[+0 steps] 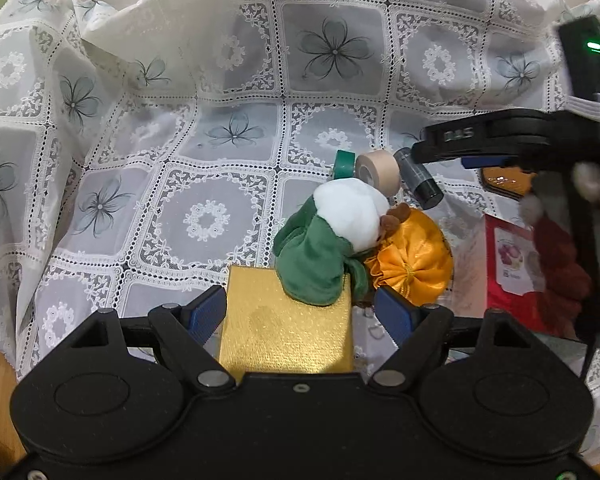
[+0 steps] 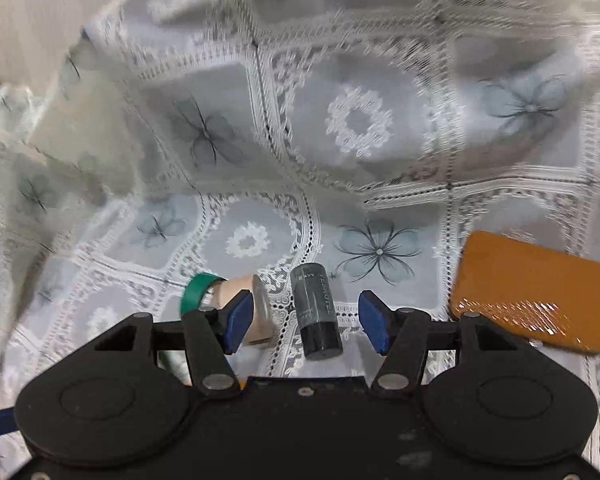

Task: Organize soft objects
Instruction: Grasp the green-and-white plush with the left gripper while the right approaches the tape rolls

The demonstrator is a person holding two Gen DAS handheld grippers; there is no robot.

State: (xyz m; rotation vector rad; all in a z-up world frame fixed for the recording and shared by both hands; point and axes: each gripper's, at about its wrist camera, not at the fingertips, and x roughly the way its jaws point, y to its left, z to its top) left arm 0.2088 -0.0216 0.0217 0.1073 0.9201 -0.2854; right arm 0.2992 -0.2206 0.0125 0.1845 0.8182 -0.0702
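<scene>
A gold box (image 1: pixel 288 332) sits between the jaws of my left gripper (image 1: pixel 300 312). The left pad is against its side; a strip of cloth shows between the box and the right pad. A green and white plush toy (image 1: pixel 324 248) leans on the box's far corner, with an orange satin plush (image 1: pixel 416 264) beside it. My right gripper (image 2: pixel 306 320) stands open above a dark grey cylinder (image 2: pixel 316 312) that lies on the cloth. The left wrist view shows this gripper (image 1: pixel 440 146) at the right edge. A maroon plush with white pom-poms (image 1: pixel 560 264) lies below it.
A lace tablecloth (image 1: pixel 204 184) covers the table and rises in folds at the back. A beige tape roll (image 2: pixel 260 316) and a green tape roll (image 2: pixel 194 294) lie left of the cylinder. An orange flat pad (image 2: pixel 532 292) lies on the right. A red packet (image 1: pixel 512 268) lies near the maroon plush.
</scene>
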